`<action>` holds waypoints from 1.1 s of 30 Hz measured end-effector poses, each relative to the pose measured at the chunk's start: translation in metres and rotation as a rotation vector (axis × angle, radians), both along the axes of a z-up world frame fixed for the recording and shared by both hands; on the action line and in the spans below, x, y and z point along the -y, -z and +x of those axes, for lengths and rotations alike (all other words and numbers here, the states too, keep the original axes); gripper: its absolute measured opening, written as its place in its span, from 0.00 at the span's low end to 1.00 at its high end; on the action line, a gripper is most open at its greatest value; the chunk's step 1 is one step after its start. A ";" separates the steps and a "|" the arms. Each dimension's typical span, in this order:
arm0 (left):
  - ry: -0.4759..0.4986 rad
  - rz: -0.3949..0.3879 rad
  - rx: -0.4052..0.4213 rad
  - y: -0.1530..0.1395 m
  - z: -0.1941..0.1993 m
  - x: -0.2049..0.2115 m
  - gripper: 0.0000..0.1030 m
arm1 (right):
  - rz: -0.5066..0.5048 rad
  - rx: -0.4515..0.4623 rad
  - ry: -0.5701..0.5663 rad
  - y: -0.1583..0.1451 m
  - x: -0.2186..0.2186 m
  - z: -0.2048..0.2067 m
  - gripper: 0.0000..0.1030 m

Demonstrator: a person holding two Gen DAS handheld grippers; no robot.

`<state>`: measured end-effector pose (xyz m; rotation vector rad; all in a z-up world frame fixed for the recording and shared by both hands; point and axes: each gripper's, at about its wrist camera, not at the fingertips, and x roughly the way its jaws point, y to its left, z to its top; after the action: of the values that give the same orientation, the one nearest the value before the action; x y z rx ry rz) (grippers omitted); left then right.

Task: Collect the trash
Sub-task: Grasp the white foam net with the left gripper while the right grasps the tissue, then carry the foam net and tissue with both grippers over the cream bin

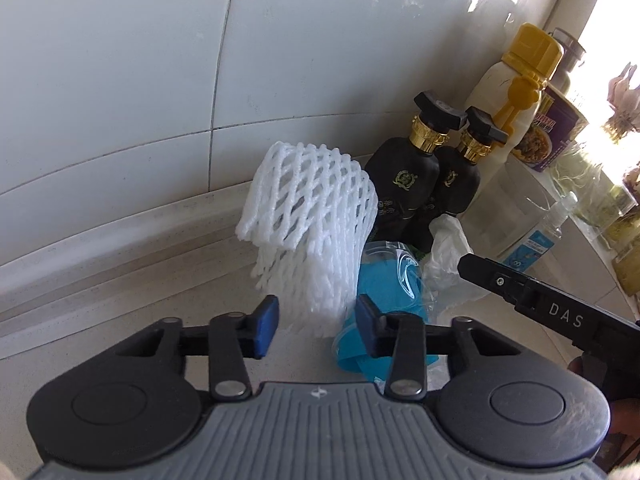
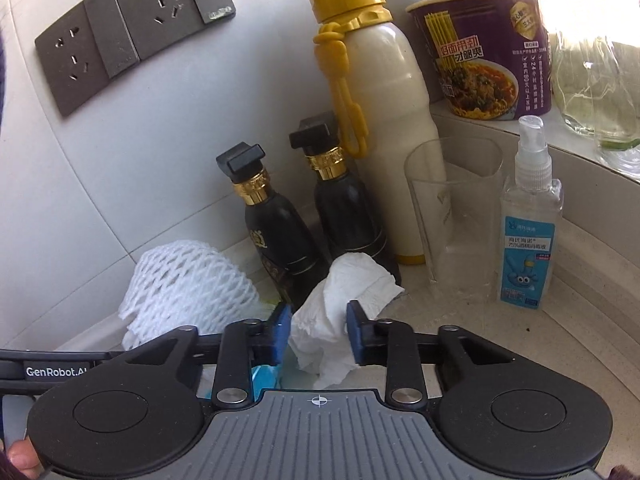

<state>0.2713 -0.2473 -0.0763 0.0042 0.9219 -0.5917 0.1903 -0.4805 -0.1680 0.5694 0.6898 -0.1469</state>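
The blue wrapper (image 1: 380,284) was half hidden behind the white foam net (image 1: 308,216), its edges hard to trace. The left tool (image 1: 316,326) pinched the net's lower edge; the right tool (image 2: 318,332) pinched the crumpled tissue (image 2: 340,304) beside the net. Two black bottles (image 2: 280,232) stood behind the net, crowding the bench (image 2: 560,360).

My right gripper (image 2: 317,334) has its blue pads pressed on a crumpled white tissue (image 2: 340,312) on the counter (image 2: 520,340), beside a white foam fruit net (image 2: 188,284) and two black bottles (image 2: 280,236) by the wall.
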 end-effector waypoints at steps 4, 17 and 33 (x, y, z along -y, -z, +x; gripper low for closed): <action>-0.004 0.011 0.013 0.000 0.001 -0.001 0.17 | -0.005 -0.017 0.003 0.005 0.000 0.002 0.09; 0.011 0.006 0.046 -0.026 -0.014 -0.015 0.10 | -0.019 0.013 0.048 -0.023 0.004 -0.012 0.04; 0.023 -0.011 0.001 -0.061 -0.063 -0.054 0.10 | -0.084 0.001 0.040 -0.086 -0.029 -0.049 0.04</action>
<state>0.2084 -0.1936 -0.0154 0.0056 0.9185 -0.6178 0.1409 -0.4510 -0.0816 0.5032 0.6687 -0.2119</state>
